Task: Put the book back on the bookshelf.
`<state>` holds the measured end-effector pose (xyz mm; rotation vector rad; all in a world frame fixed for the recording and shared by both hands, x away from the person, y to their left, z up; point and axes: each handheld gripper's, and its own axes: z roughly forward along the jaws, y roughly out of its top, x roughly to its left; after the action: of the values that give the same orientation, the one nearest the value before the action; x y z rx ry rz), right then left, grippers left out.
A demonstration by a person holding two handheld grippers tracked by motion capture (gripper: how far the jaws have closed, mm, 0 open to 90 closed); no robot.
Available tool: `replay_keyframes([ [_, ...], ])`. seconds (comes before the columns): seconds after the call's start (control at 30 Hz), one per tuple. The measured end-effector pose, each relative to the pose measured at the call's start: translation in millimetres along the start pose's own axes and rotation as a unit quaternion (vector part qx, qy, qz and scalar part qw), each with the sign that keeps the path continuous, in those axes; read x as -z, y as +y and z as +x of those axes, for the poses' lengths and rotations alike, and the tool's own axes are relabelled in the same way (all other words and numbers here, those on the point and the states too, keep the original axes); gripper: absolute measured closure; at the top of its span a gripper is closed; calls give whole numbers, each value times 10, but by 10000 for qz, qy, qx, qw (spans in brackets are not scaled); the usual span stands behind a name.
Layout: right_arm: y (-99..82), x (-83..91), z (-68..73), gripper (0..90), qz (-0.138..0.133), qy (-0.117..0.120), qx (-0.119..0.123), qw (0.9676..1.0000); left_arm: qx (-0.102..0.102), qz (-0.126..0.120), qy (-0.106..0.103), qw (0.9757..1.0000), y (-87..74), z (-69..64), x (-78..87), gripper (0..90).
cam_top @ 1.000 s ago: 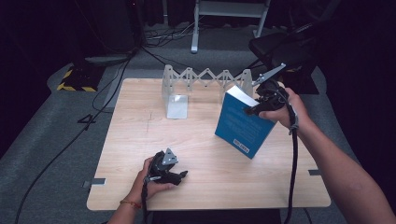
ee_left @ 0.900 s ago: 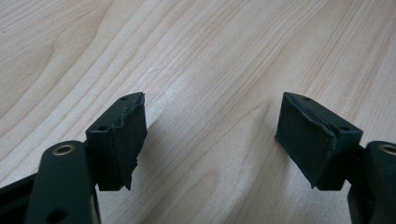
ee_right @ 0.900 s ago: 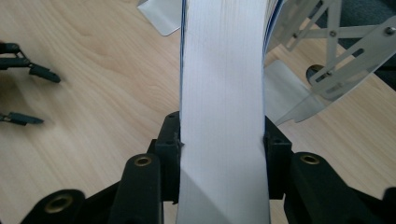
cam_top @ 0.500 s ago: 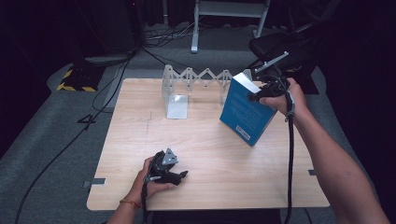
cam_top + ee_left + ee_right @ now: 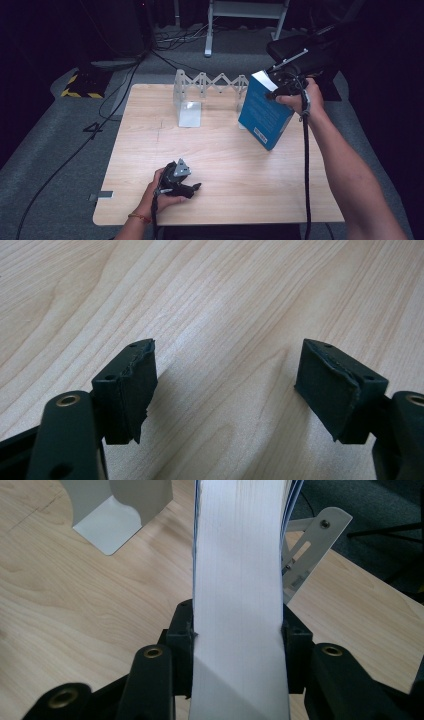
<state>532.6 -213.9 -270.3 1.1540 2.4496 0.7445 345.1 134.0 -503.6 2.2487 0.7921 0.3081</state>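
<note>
Book (image 5: pixel 239 580) upright between right gripper (image 5: pixel 237 635) jaws, clamped on both covers

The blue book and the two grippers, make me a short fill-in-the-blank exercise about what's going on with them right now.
1. The right gripper is shut on the ____ book.
2. The left gripper rests low over the wooden table with its jaws ____.
3. The book is held tilted near the white folding ____ at the table's far edge.
4. Between the left gripper's jaws there is ____.

Missing words: blue; open; rack; nothing
</note>
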Motion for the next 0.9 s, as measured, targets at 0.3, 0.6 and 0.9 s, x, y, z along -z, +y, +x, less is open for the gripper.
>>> replay_keyframes([
  [0.3, 196, -192, -81, 610, 18, -135, -141, 9998, 7, 1, -12, 10000, 1, 2, 0, 251],
  [0.6, 348, -359, -159, 609, -19, -98, -266, 9996, -38, 8, -42, 10000, 2, 1, -1, 251],
  [0.9, 439, -432, -208, 609, -41, -179, -426, 9989, -50, 6, -42, 10000, 3, 1, 0, 253],
])
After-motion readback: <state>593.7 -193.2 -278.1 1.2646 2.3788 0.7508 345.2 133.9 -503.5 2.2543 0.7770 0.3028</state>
